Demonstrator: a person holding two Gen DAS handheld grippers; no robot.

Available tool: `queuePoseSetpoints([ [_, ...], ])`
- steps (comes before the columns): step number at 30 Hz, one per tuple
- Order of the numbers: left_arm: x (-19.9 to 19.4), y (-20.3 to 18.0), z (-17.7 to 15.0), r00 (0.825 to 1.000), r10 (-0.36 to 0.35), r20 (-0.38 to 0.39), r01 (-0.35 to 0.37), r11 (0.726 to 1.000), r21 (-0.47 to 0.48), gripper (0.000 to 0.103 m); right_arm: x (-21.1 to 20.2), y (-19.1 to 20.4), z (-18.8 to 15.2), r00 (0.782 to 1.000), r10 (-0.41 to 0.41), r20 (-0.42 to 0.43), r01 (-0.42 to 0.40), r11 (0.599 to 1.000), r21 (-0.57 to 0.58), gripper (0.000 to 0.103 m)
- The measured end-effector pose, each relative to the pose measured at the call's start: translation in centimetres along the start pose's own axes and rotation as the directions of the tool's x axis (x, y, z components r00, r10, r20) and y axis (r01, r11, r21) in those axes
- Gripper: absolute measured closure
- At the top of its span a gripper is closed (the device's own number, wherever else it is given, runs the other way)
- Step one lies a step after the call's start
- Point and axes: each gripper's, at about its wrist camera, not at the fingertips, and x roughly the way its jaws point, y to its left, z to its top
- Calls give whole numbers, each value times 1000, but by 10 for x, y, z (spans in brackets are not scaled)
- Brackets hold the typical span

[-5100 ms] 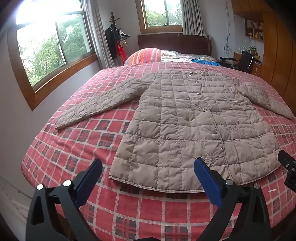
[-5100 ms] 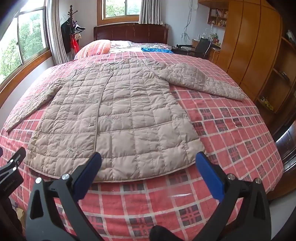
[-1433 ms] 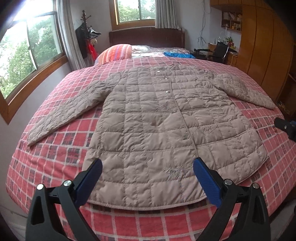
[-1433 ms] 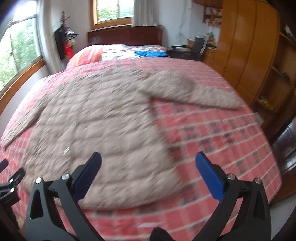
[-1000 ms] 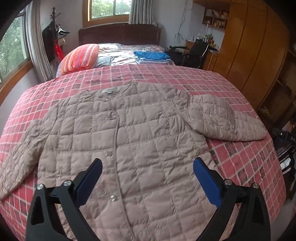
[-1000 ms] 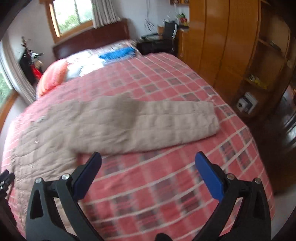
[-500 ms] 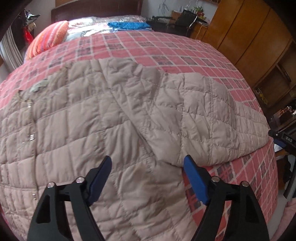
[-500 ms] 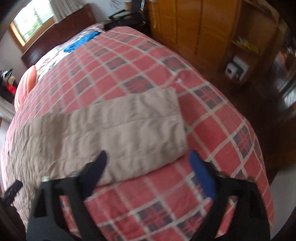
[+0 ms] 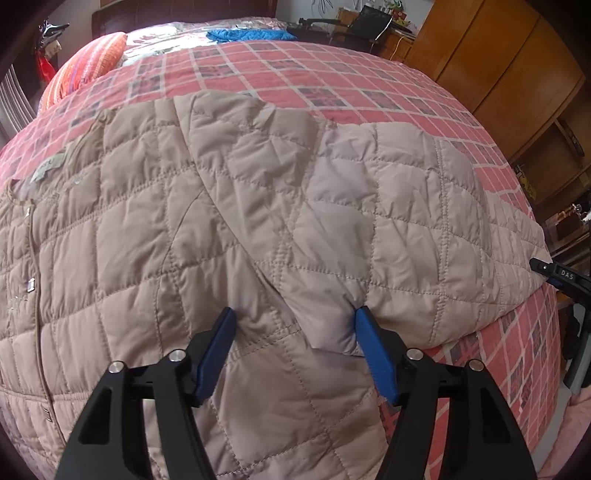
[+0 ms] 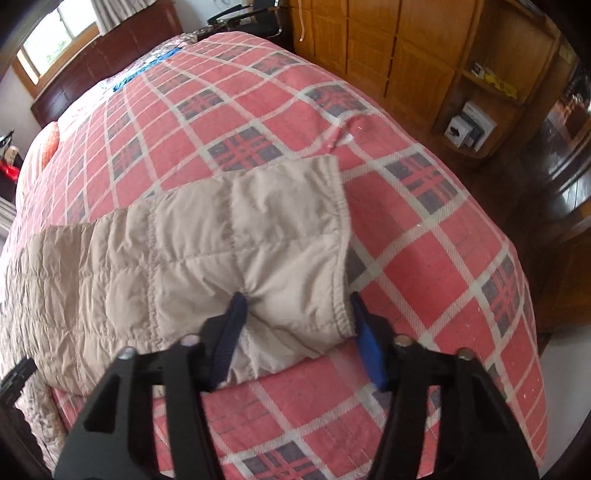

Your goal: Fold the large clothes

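My left claw (image 9: 293, 325) sits low over the quilted beige coat (image 9: 192, 236), its blue fingers (image 9: 373, 350) parted to a middling width and pressing into the padding where the sleeve meets the body, a puff of fabric bunched between them. Whether they have pinched it yet I cannot tell; the gap is not closed.

My right claw (image 10: 295, 317) is at the sleeve cuff (image 10: 288, 240), its fingers likewise part-way apart: the left one digs into a quilting seam, the right one lies against the stitched cuff edge, so the cuff end sits between them, not clamped.

The coat lies flat and face up on the bed (image 9: 369, 92), over a red plaid bedspread (image 10: 424, 258), its sleeve stretched out toward the bed's right edge. In the left wrist view the other claw's black tip shows just past the cuff at the far right.

Beyond the coat's collar and its label (image 9: 46, 168) the bedspread runs on to an orange striped pillow (image 9: 86, 61) and a blue cloth (image 9: 247, 35) near the dark headboard (image 10: 110, 55). Wooden wardrobes (image 10: 388, 48) stand along the right side of the bed.
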Motion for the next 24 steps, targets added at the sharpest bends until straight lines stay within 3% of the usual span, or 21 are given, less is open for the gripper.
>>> queuePoseSetpoints([
  [1,-2,0,-1,1000,-9,-1,9,1000,2,44,-2,3,0,1000,6,4,-6,1000,-8,70],
  [3,-3,-4,-1,1000,-21,-2,21,1000,15,57,-7,12,-3,1000,9,9,-9,1000,-21,79],
  [5,-4,-8,-2,1000,-19,-2,19,999,29,62,-10,20,-4,999,-28,20,29,998,-53,84],
  [6,-3,-10,-2,1000,-18,0,18,999,37,76,-12,23,-5,999,-35,29,37,997,-64,86],
  [7,-2,-12,-1,998,-58,-12,58,998,38,80,-17,28,-5,999,-33,39,35,997,-69,87],
  [11,0,-8,-1,996,-84,-15,85,996,16,80,-50,43,-6,991,62,116,-56,997,-57,88],
  [14,0,-1,-1,992,-126,-16,126,992,-2,79,-86,79,-13,963,217,162,-196,971,-136,88],
  [16,-2,4,-1,986,-167,-15,167,986,-11,78,-99,107,-21,948,273,162,-239,949,-204,89],
  [20,-8,20,-6,968,-249,-17,249,968,-29,79,-96,172,-40,944,309,116,-255,906,-337,89],
  [24,-18,34,-9,958,-286,-7,286,958,-38,76,-72,222,-59,948,316,34,-272,862,-428,89],
])
